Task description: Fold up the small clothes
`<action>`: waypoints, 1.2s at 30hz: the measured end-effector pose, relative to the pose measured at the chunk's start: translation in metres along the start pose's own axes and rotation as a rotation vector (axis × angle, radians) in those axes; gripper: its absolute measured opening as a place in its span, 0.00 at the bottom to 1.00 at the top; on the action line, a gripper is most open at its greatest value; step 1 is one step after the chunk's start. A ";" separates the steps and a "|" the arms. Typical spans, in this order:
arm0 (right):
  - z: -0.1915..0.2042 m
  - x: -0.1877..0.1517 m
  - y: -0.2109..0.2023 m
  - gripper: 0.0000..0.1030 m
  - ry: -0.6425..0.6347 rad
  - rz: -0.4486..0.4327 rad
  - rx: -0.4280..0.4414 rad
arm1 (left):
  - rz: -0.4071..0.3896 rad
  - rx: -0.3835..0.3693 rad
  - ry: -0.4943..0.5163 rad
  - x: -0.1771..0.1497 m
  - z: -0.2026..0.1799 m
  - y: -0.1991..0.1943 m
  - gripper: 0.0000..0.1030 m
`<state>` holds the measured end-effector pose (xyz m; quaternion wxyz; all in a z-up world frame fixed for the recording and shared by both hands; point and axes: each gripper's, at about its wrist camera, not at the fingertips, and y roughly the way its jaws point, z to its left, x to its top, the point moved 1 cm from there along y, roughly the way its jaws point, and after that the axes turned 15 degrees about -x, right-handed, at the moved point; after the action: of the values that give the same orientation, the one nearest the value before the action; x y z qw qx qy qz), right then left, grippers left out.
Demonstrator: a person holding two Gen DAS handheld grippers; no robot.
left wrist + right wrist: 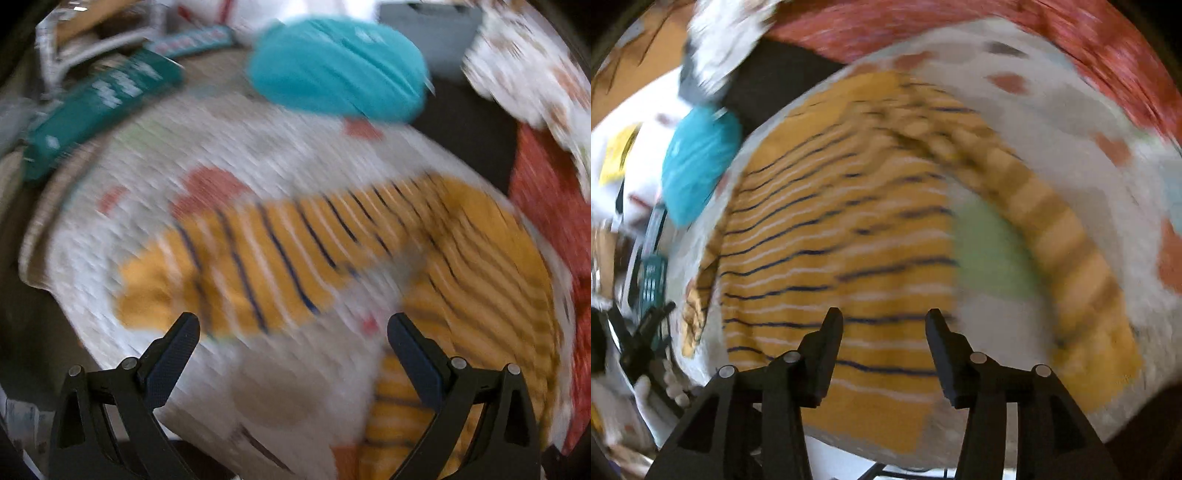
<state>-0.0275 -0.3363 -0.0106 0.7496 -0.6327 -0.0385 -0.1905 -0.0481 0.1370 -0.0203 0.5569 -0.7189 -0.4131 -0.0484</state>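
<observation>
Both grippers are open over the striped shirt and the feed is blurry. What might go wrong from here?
The left gripper hovers where the yellow striped shirt meets the patterned white cloth under it, so it may pinch both. The right gripper may grab just one shirt layer. The teal garment lies close by and could get dragged.

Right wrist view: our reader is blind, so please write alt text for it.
A yellow striped garment lies spread on a white patterned cloth, blurred by motion. The open right hand-held gripper is above it, holding nothing. A teal bundle sits at left.
</observation>
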 end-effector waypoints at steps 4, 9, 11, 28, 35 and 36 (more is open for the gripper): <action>-0.018 -0.013 0.011 0.51 0.047 0.019 0.035 | 0.163 -0.109 -0.009 -0.040 -0.015 0.024 0.99; 0.000 -0.037 0.027 0.53 -0.040 0.035 0.058 | 0.277 -0.195 -0.044 -0.073 -0.020 0.036 0.99; 0.008 -0.045 0.033 0.54 -0.075 0.043 0.068 | 0.286 -0.224 -0.023 -0.076 -0.027 0.038 0.99; 0.001 -0.064 0.038 0.05 -0.104 0.083 0.098 | 0.379 -0.019 0.142 -0.112 -0.067 0.009 0.10; -0.025 -0.082 0.023 0.04 -0.099 0.131 0.104 | 0.420 -0.042 0.134 -0.129 -0.052 -0.039 0.10; -0.028 -0.084 0.022 0.04 -0.096 0.139 0.102 | 0.421 -0.044 0.128 -0.132 -0.051 -0.042 0.10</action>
<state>-0.1032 -0.3404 -0.0621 0.7897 -0.6031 -0.0400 -0.1052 -0.1419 0.0248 -0.0392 0.5639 -0.7968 -0.2165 0.0143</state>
